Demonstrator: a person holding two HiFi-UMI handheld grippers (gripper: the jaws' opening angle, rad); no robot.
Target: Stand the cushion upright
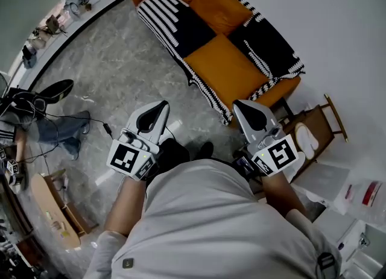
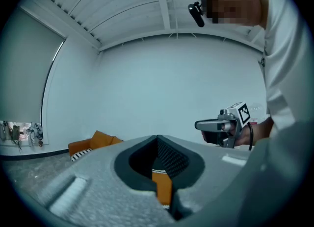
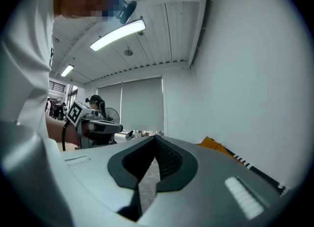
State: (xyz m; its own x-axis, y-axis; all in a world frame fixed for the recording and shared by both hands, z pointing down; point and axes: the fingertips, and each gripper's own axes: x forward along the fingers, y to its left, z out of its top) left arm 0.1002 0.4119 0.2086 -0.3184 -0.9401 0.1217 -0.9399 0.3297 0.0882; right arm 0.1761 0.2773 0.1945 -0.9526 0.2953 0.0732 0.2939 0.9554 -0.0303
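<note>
An orange sofa (image 1: 226, 61) stands against the white wall, with black-and-white striped throws (image 1: 175, 21) draped over it. Orange cushions (image 1: 218, 5) lean along its back. Which cushion the task means I cannot tell. Both grippers are held in front of the person's body, short of the sofa, over the grey floor. My left gripper (image 1: 161, 104) is shut and empty. My right gripper (image 1: 236, 104) is shut and empty too. In the left gripper view the closed jaws (image 2: 158, 140) point toward the sofa (image 2: 93, 143), with the right gripper (image 2: 197, 124) beside. The right gripper view shows its jaws (image 3: 156, 140) closed and the sofa's edge (image 3: 221, 147).
A small wooden side table (image 1: 316, 128) with a white item stands at the sofa's right end. On the left lie cables (image 1: 72, 118), a black shoe (image 1: 57, 90), a person's jeans-clad legs (image 1: 60, 130) and a low wooden piece (image 1: 51, 208).
</note>
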